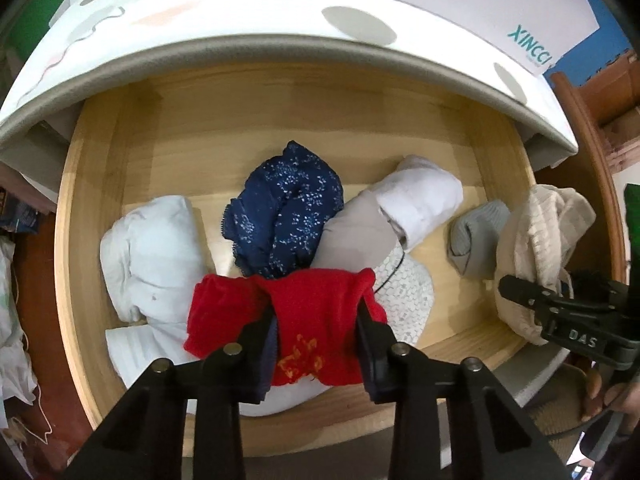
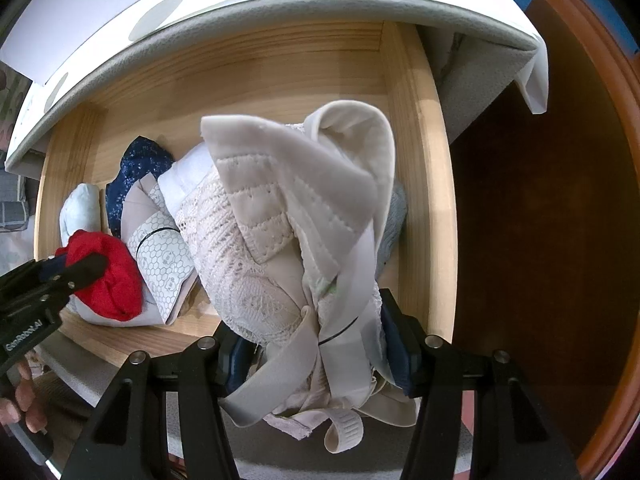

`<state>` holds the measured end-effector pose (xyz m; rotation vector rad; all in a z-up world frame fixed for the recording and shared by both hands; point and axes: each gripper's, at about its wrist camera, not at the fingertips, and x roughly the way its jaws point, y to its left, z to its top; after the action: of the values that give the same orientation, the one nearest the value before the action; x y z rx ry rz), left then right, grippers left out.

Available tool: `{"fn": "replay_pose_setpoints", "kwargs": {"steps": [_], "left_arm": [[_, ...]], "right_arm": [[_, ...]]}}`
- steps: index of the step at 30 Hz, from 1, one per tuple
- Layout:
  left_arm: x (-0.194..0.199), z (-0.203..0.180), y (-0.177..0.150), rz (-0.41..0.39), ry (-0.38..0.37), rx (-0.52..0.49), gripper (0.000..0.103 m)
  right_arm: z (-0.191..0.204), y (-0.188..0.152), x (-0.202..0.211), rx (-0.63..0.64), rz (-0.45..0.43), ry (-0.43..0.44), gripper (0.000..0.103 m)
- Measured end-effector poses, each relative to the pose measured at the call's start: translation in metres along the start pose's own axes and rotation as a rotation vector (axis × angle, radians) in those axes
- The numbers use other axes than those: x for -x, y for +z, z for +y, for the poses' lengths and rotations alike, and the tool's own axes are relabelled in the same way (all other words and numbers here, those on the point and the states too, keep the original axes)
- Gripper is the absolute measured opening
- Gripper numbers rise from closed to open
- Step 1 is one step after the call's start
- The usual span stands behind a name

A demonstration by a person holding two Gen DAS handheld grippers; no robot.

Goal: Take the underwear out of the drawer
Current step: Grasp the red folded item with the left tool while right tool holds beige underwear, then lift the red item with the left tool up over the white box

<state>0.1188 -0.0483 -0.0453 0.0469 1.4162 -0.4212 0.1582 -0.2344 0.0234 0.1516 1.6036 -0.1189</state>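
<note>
In the pale wooden drawer (image 1: 100, 184), the left gripper (image 1: 316, 320) pinches soft red underwear (image 1: 316, 312) near the front edge, while the right gripper (image 2: 316, 356) clamps a lacy beige bra (image 2: 280, 216).

red underwear (image 1: 320, 320), orange motif | navy garment (image 1: 288, 208), white floral specks | beige lace bra (image 2: 280, 232) | pale wood drawer (image 1: 280, 120)

Left gripper (image 1: 316, 340): matte black angular arms, silver round screw heads along the top, dark blue pads inside the fingers. Right gripper (image 2: 316, 356): same black build, same screws; white "DAS" lettering showed at right of left view.
</note>
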Motion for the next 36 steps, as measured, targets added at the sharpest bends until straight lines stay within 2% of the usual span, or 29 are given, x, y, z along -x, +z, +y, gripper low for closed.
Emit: {"fn": "replay_pose_setpoints", "kwargs": {"steps": [12,18,28,36], "left_arm": [[0.031,0.0,-0.009,-0.058,0.031,-0.003,0.033],[0.063,0.003,-0.009,-0.109,0.055,-0.003,0.033],[0.146,-0.001,0.003,-0.246,0.033,-0.035,0.034],[0.225,-0.011,0.031,-0.386,0.044,-0.063,0.033]], "right_arm": [[0.0,0.0,0.0,-0.003,0.001,0.001,0.053],[0.0,0.0,0.0,-0.004,0.001,0.001,0.053],[0.0,0.0,0.0,0.002,0.003,-0.001,0.053],[0.0,0.0,0.0,0.003,0.004,0.0,0.053]]}}
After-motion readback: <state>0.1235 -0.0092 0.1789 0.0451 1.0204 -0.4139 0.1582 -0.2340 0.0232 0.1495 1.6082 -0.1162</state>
